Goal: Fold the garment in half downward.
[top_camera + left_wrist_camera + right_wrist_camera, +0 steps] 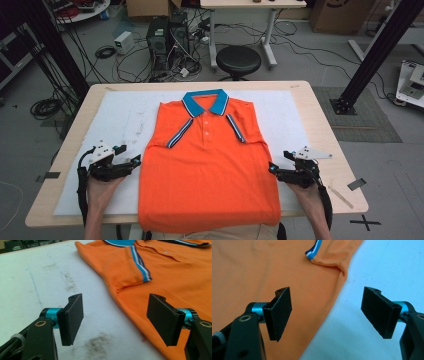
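On the worktop (320, 125) lies one orange polo shirt (207, 170), flat and face up on a white mat (115, 115), with its blue collar (205, 101) at the far side and its hem at the near edge, where it hangs slightly over. Its two sleeves are folded in onto the chest, each showing a striped blue cuff, and three small buttons run down the placket. Two hand-held grippers flank the shirt low down: the left hand-held gripper (134, 161) just beside the shirt's left edge, the right hand-held gripper (273, 169) at its right edge. Both have their jaws spread wide with nothing clamped between them. From the high view come the whole shirt, both hands and forearms, one black stool (238, 61) beyond the worktop, and computers and cables on the floor. From the left gripper view comes the shirt's side edge running between the two black pads (72, 318), one pad over the smudged mat and the other over orange cloth, with a striped cuff (141, 265) farther off. From the right gripper view comes the same arrangement mirrored: one pad (278, 312) over the shirt, the other over bare mat, neither pressing on the cloth.
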